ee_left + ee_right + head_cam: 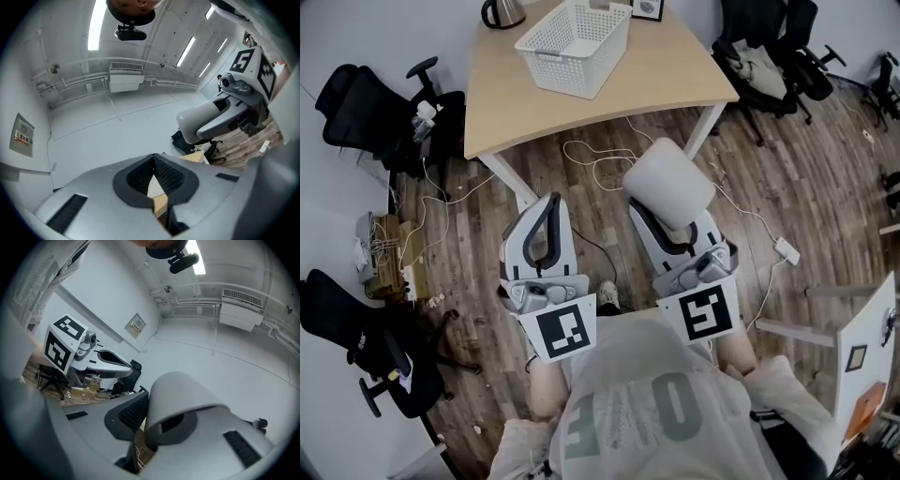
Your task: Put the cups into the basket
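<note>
A pale grey cup (667, 183) is tipped on its side between the jaws of my right gripper (672, 223), which is shut on it above the wooden floor. In the right gripper view the cup (180, 397) fills the gap between the black pads (132, 412). My left gripper (550, 202) hovers beside it at the same height, jaws shut with nothing between them; their tips meet in the left gripper view (153, 157). The white plastic basket (572, 67) stands on the wooden table (670, 66) well ahead of both grippers. I cannot see inside it.
A dark kettle (502, 11) and a framed picture (648, 8) sit at the table's far edge. Black office chairs (366, 103) stand left, lower left (389, 352) and right (769, 47) of the table. White cables (595, 159) trail on the floor under it.
</note>
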A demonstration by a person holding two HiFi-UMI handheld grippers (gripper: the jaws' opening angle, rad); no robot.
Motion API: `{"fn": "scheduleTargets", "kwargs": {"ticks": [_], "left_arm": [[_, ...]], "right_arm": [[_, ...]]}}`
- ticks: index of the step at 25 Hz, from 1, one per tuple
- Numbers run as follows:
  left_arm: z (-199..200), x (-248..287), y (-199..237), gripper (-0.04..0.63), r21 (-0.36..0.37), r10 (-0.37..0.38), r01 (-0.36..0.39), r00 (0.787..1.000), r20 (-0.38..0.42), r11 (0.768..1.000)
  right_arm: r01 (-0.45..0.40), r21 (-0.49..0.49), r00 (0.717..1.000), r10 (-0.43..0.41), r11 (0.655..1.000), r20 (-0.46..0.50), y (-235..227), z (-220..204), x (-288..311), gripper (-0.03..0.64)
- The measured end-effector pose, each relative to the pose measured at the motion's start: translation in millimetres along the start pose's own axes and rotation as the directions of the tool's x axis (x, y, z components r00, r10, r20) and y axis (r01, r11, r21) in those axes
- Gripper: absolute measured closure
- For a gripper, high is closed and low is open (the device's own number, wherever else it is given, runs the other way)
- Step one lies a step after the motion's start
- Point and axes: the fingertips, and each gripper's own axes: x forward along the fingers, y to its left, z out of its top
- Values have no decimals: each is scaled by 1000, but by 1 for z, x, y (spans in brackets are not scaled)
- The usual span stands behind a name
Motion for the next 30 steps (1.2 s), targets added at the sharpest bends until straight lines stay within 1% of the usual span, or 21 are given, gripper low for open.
{"fn": "scheduleTargets", "kwargs": {"ticks": [4,6,12,16,24,28,30], "left_arm": [[-13,28,27,584,-13,-13,14,999,37,1000],[-17,40,37,584,-18,-14,15,999,46,1000],[-30,72,47,584,-38,-39,41,997,62,998],[-44,99,52,584,-58,-39,42,998,51,997],[-60,180,64,584,-27,-30,31,999,31,999],[-65,232,77,584,-33,-4,5,1000,16,999],[-69,259,82,584,-16,1,-1,1000,-2,1000]], "right_arm": [[21,-5,1000,-21,1000,-14,-5,-1,41,572],[15,-7,1000,-16,1000,-19,-5,-2,57,572],[17,-8,999,-17,1000,-34,-17,-10,93,572],[19,-6,999,-19,1000,-36,-32,-22,117,572],[-18,-7,1000,18,1000,-8,-85,-45,188,572],[-43,-10,999,43,999,18,-123,-55,228,572],[-59,-7,998,59,998,15,-143,-63,249,572]]}}
